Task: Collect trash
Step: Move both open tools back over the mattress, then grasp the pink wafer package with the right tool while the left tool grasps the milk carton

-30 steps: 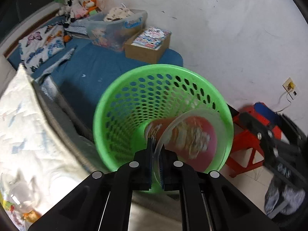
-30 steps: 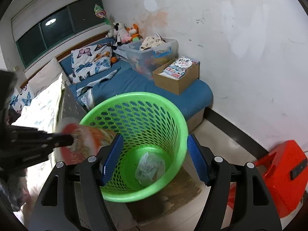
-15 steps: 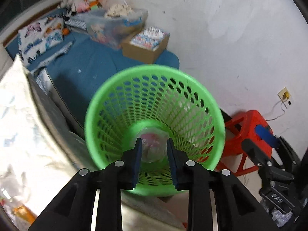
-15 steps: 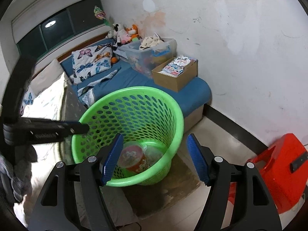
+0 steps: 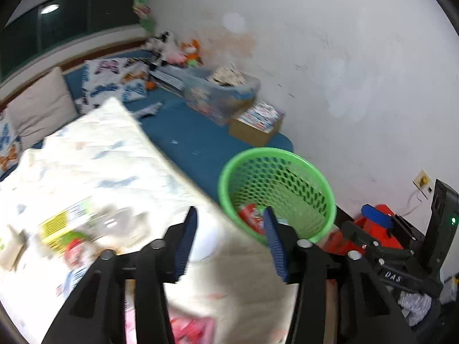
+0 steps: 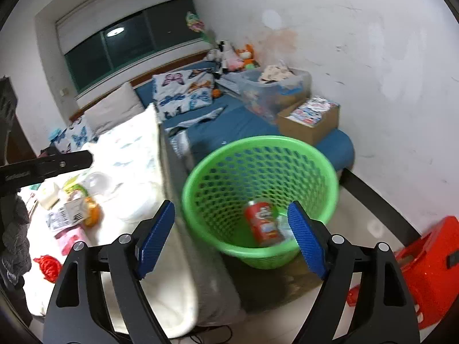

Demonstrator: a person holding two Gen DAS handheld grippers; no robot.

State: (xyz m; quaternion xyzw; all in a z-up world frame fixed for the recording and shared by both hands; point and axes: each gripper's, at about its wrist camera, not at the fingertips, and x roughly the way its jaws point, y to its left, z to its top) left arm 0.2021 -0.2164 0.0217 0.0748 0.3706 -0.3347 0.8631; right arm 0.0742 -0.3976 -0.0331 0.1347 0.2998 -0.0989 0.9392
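Left gripper and right gripper, both empty, jaws opening, above a white quilted bed beside the green basket; marked white wall behind

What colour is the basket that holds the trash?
Bright green basket, with perforated walls; it shows best in the right wrist view.

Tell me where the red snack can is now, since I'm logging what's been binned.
The red snack can lies inside the green basket, low in the right wrist view, beside clear wrapping at the bottom; the basket stands on the floor at the bed's corner.
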